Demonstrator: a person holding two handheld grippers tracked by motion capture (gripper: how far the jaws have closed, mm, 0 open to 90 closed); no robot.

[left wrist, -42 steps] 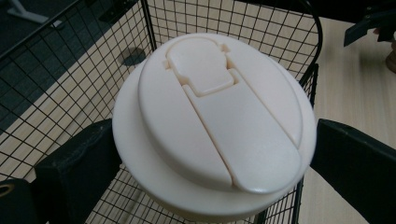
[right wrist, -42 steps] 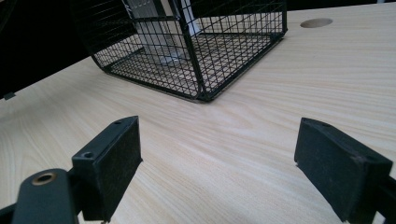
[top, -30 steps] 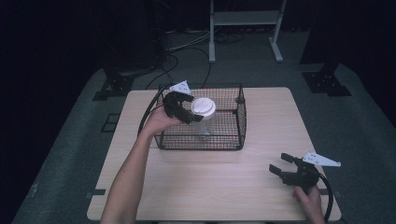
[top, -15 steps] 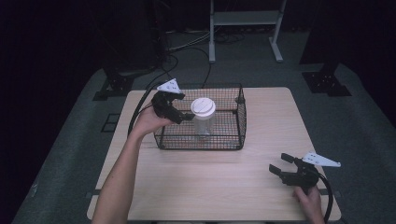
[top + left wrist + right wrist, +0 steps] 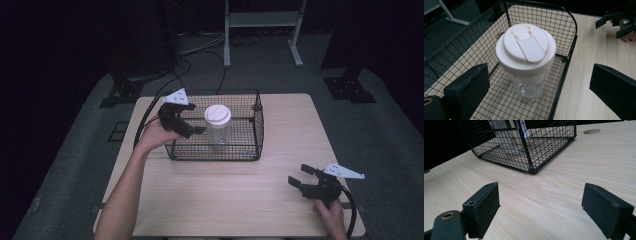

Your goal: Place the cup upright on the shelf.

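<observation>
I see the clear jar point(image 5: 218, 131) with its white lid standing upright inside the wire basket point(image 5: 252, 150) on the tabletop point(image 5: 225, 190). My left gripper point(image 5: 196, 124) hangs open beside it; my right gripper point(image 5: 299, 176) rests open, well apart.

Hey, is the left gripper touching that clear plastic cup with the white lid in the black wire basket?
Apart. The left gripper view shows the left gripper open, its jaws spread wide, with basket mesh and table visible between them and the cup.

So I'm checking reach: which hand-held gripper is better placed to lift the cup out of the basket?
Left: open beside the cup, at the basket. Right sits far off.
</observation>
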